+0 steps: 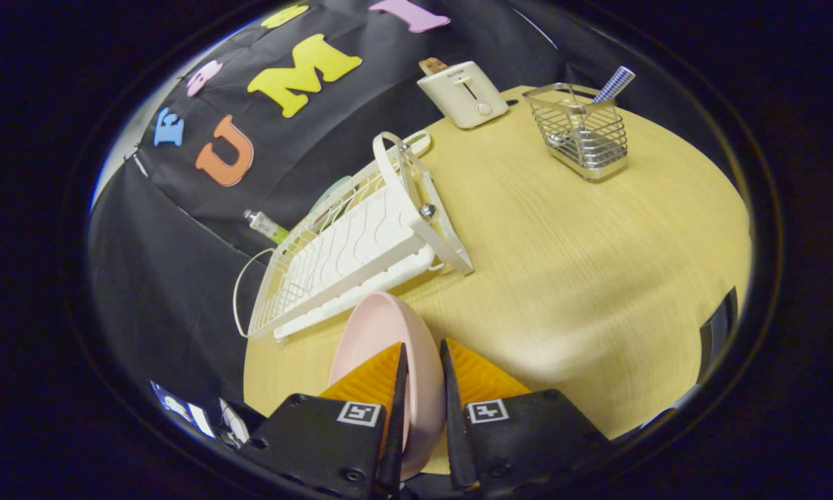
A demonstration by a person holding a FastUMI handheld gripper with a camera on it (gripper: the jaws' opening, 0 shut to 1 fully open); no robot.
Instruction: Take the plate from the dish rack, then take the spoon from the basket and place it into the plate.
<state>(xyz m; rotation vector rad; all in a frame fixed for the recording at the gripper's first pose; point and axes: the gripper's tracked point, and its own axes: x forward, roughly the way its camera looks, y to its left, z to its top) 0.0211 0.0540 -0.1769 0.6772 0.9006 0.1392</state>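
1. The claw (423,361), at the bottom centre of the frame, is clamped on the pink plate (381,333). Its 2 fingers press the rim from either side, and the plate stands on edge between them.
2. The plate is out of the white dish rack (347,257) and sits just in front of the rack's near end, left of centre. Whether its lower edge touches the table (562,278) I cannot tell.
3. My guess is that the plate is stiff, light and smooth, likely plastic or melamine. Held by a thin rim, it may pivot or slip if swung quickly, so a slow tilt to flat looks wise.
4. The rim is the sensible hold here, since the curved bowl of the plate offers no flat face.
5. The spoon (614,83) stands in the wire basket (583,132) at the upper right. Its checked handle pokes out above the rim and is the obvious place to grip it. It is thin and probably slick.
6. A toaster (463,94) stands at the top centre beside the basket, and a small bottle (267,226) lies behind the rack.
7. The widest bare wood lies right of centre, between rack and basket, which suits setting the plate down.
8. The table's curved edge runs close along the lower right, and the rack's raised handle crowds the left.
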